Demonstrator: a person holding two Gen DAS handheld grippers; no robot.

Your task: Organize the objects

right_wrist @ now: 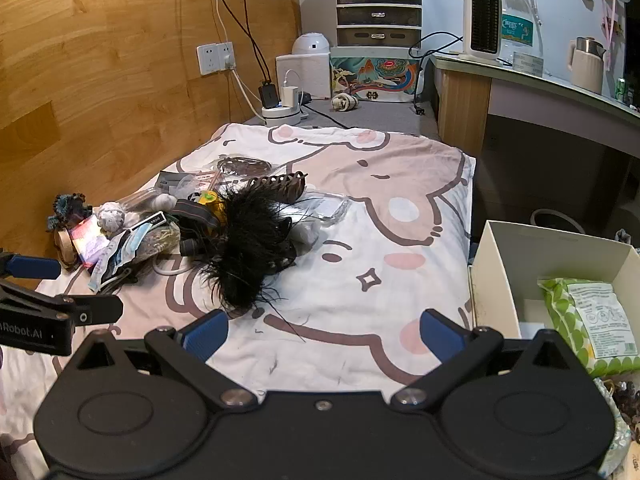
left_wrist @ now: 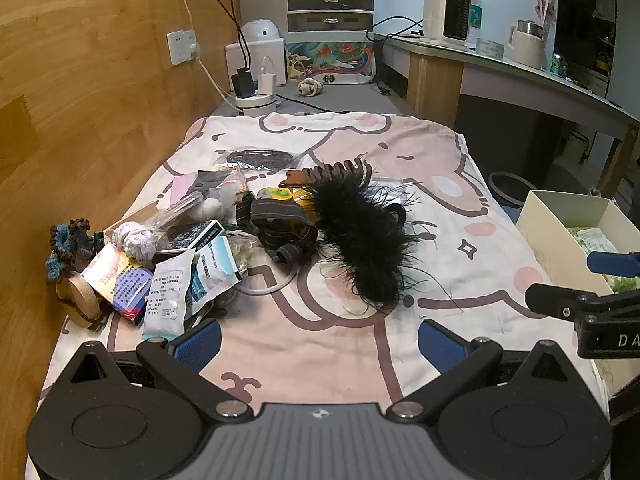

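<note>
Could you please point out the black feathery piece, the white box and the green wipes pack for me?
black feathery piece [left_wrist: 360,240], left wrist view, middle of the plumes.
white box [right_wrist: 504,280], right wrist view, its near left wall.
green wipes pack [right_wrist: 588,320], right wrist view, its white label.

The right claw [right_wrist: 323,334] hovers low over the near end of the bed [right_wrist: 360,240], its blue pads spread wide with nothing between them. Ahead lies a black feather piece [right_wrist: 248,248], touching a headlamp [right_wrist: 196,216] and a brown hair clip [right_wrist: 280,184]. Packets, a white yarn ball [right_wrist: 112,216] and other small things are heaped toward the bed's left edge, by the wooden wall. Just off the bed's right edge stands an open white box [right_wrist: 496,280] holding a green wipes pack [right_wrist: 580,320]. The left claw [right_wrist: 60,292] pokes in at the left.
</note>
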